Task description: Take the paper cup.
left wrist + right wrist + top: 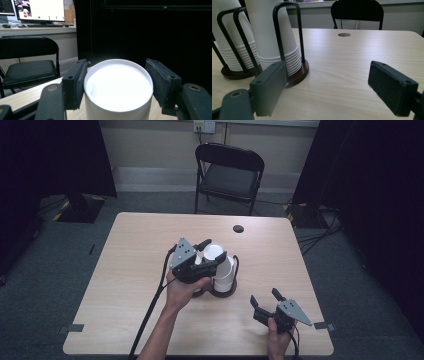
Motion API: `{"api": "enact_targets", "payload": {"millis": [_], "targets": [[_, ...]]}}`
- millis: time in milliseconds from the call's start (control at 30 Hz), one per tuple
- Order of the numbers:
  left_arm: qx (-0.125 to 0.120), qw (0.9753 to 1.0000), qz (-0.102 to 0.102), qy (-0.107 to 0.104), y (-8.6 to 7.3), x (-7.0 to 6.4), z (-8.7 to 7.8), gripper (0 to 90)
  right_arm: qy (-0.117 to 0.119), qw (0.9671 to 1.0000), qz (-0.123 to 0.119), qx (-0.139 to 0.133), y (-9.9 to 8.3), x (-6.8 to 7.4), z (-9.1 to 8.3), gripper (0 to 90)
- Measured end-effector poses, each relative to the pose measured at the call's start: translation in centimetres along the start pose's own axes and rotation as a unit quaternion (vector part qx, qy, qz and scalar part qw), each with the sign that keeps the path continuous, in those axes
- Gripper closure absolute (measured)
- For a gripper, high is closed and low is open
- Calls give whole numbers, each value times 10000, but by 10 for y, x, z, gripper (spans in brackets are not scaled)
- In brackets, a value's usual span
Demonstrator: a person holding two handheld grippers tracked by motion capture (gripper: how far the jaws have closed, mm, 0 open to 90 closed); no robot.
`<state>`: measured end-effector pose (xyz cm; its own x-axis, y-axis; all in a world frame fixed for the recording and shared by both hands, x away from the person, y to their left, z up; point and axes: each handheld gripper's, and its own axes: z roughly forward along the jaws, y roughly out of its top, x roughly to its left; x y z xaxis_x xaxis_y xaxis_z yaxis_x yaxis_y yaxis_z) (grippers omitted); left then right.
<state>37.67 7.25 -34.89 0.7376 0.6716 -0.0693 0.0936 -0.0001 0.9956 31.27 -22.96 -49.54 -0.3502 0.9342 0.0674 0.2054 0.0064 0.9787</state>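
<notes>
Two stacks of upside-down white paper cups stand in black wire holders on round dark bases, one nearer (278,35) and one behind it (230,37). In the high view they sit mid-table, partly hidden by a hand. My left gripper (210,254) is shut on the top cup (118,87) of a stack. Its pads (75,83) press both sides, and the cup (214,252) leans a little off the stack below. My right gripper (264,296) is open near the front right edge. It points at the holders from a short way off, with nothing between its pads (390,87).
The light wooden table (140,250) has a round cable hole (238,228) toward the back. A black folding chair (230,175) stands beyond the far edge. Dark curtains flank the room. Cables trail from both grippers off the front edge.
</notes>
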Motion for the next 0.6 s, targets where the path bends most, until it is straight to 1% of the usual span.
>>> {"api": "enact_targets", "payload": {"millis": [33, 167, 200, 300, 333, 367, 400, 467, 533, 567, 600], "targets": [[-23, 10000, -34, 10, 0, 0, -1, 360, 9, 10000, -3, 12, 0, 0, 0, 145], [-57, 10000, -44, -10, -1, -1, -7, 360, -6, 10000, -1, 11, 0, 0, 0, 145], [-113, 9999, -122, -46, -2, -2, -11, 360, -9, 10000, 1, 2, 0, 0, 0, 145], [-99, 9999, -94, -45, -2, -3, -15, 360, -17, 10000, 3, 6, 0, 0, 0, 145], [-54, 9998, -176, -73, -2, -3, -18, 360, 6, 10000, -14, 8, 0, 0, 0, 145], [-54, 9998, -176, -73, -2, -3, -18, 360, 6, 10000, -14, 8, 0, 0, 0, 145], [-17, 9995, -295, -70, -3, -2, -19, 360, 11, 10000, -17, -33, 0, 1, -1, 142], [-11, 9993, -367, -27, -6, -2, -22, 360, 16, 10000, -11, -47, 0, 1, -1, 142], [20, 9992, -397, -58, -9, 0, -24, 360, 0, 10000, -37, 0, 0, 1, 0, 143], [0, 9990, -437, -54, -10, 0, -25, 360, -24, 10000, -54, 12, 0, 1, 0, 144], [-7, 9986, -529, -81, -14, 2, -28, 360, -27, 10000, -71, 33, 0, 2, 0, 147]]}}
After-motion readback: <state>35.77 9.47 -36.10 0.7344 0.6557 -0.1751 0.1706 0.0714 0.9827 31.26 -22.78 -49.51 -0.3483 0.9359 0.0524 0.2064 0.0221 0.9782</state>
